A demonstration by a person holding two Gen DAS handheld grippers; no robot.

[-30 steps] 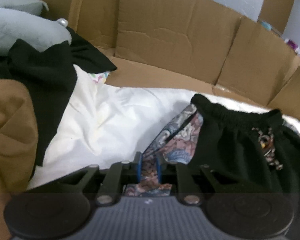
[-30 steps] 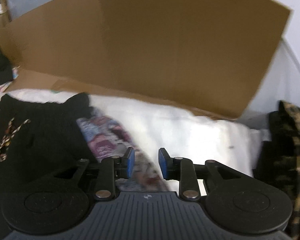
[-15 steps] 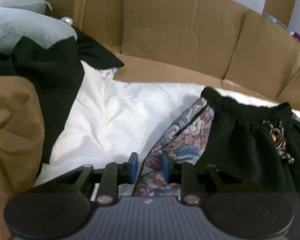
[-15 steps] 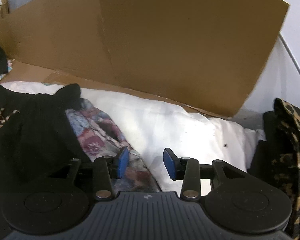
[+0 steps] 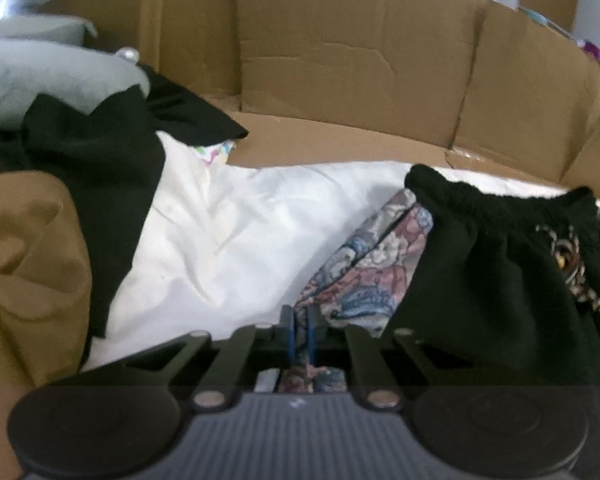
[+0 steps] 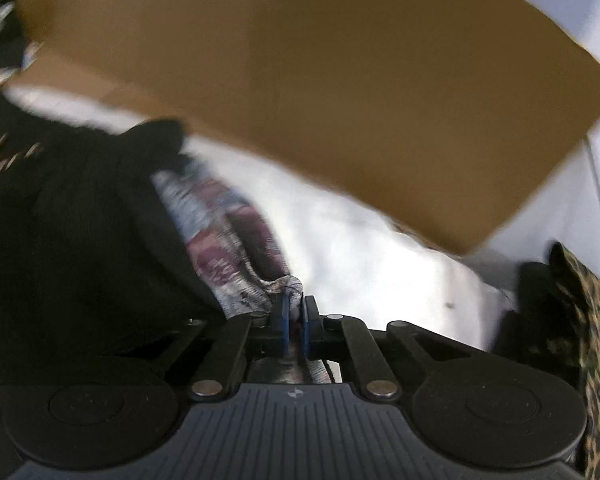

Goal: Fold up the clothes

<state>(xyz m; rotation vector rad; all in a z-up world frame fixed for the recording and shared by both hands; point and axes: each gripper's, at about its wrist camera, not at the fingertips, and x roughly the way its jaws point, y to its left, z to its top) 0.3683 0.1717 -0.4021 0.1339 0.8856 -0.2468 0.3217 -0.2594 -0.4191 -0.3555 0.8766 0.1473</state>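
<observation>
A black garment with a gathered waistband (image 5: 500, 264) and a floral patterned lining (image 5: 376, 264) lies on a white sheet (image 5: 236, 240). My left gripper (image 5: 300, 330) is shut on the floral fabric at the garment's left side. In the right wrist view the same black garment (image 6: 80, 248) lies at left with its floral fabric (image 6: 228, 240) beside it. My right gripper (image 6: 294, 320) is shut on a bunched edge of that floral fabric. This view is blurred by motion.
Cardboard walls (image 5: 340, 64) enclose the back; a cardboard panel (image 6: 320, 92) looms close in the right view. A pile of brown (image 5: 24, 272), black (image 5: 100, 168) and grey-blue clothes (image 5: 40, 76) sits at left. A leopard-print cloth (image 6: 596, 320) lies at far right.
Both grippers were open around the floral fabric half a second ago and have closed on it. The right gripper is moving, blurring its view.
</observation>
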